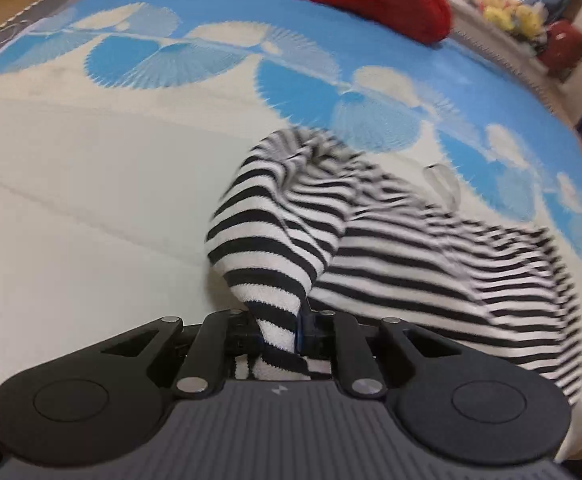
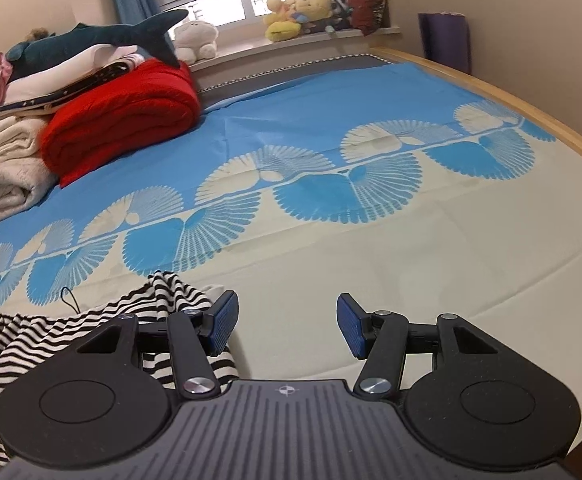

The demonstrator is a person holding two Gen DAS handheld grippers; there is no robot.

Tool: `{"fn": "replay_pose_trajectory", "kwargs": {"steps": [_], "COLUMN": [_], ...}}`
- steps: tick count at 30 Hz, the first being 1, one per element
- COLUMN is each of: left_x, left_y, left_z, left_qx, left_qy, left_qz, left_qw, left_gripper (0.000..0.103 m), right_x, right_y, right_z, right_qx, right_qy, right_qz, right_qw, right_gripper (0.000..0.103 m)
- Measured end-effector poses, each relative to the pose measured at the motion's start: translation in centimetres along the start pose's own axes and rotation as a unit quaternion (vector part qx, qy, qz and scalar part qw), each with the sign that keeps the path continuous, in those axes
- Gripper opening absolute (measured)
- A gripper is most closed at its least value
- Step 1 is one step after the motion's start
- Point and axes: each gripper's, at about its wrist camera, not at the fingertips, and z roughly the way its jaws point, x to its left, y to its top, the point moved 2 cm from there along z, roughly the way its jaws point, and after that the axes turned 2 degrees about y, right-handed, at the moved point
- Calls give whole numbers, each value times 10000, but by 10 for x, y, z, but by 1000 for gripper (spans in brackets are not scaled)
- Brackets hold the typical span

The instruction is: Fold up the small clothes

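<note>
On bed sheet (image 1: 71,200), left hand-held gripper (image 1: 279,332) pinches striped garment (image 1: 411,264).

No readable text; only small, possibly logo-like emblems on each gripper body (image 1: 279,391) (image 2: 287,390).

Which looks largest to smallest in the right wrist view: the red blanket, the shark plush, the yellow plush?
1. red blanket
2. shark plush
3. yellow plush
The yellow plush sits farther away on the sill, so its true size is unsure.
</note>
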Motion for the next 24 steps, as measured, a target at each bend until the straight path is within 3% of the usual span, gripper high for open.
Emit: {"fn": "replay_pose_trajectory", "kwargs": {"steps": [7,13,17,19,22,24], "left_x": [-63,-155,-231,-269,-312,-322], "left_y": [-1,3,-10,-23,-41,-44], "left_z": [-21,-25,-21,-10,5,5], "left_qx": [-240,-113,99,323,649,901], "left_qy": [-1350,-2372,-2768,-2734,-2630,-3144], "left_qz": [492,714,917,1094,1350,1352], "left_qw": [9893,9688,9565,9551,9531,9353], "left_gripper": [13,13,14,16,34,34], "right_x": [1,-7,-15,-20,-27,-30], "right_y": [2,6,8,9,10,10], "right_z": [1,4,4,2,-1,-3], "right_qx": [-50,-54,-71,-114,-175,-185], "right_qy": [48,42,-35,-82,-131,-125], "right_qz": [-187,-257,-171,-109,26,99], "right_qw": [9998,9996,9998,9998,9998,9997], "right_gripper": [57,57,57,57,56,56]}}
